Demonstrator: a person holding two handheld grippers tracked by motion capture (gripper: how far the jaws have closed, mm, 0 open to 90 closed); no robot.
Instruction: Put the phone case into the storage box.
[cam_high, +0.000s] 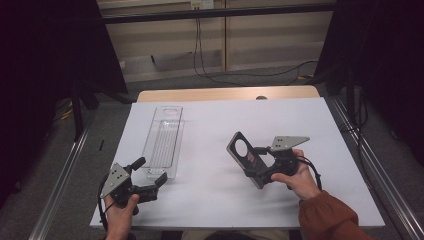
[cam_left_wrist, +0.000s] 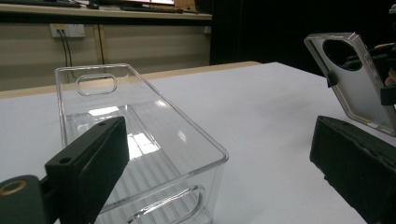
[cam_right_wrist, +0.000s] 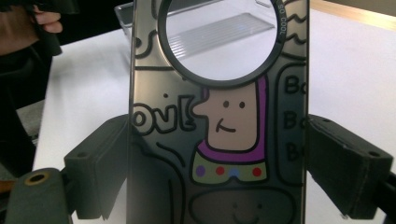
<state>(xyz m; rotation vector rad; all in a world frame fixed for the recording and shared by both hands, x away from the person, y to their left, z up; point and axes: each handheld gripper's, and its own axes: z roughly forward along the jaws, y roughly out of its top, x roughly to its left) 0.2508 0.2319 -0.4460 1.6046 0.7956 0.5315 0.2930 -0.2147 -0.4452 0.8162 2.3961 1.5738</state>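
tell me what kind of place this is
Probably a lab or recording workspace, not a home: a white-covered table framed by black curtains, loose cables running across the floor to a wall socket, and metal rails alongside.

The phone case (cam_right_wrist: 219, 121) looks like glossy printed plastic, the bin (cam_high: 164, 142) at ten o'clock of it is clear, smooth, ribbed-bottomed plastic, and the tabletop (cam_high: 280, 120) is matt white.

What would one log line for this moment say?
right gripper: shut on phone case | left gripper: open, at clear bin | table: white
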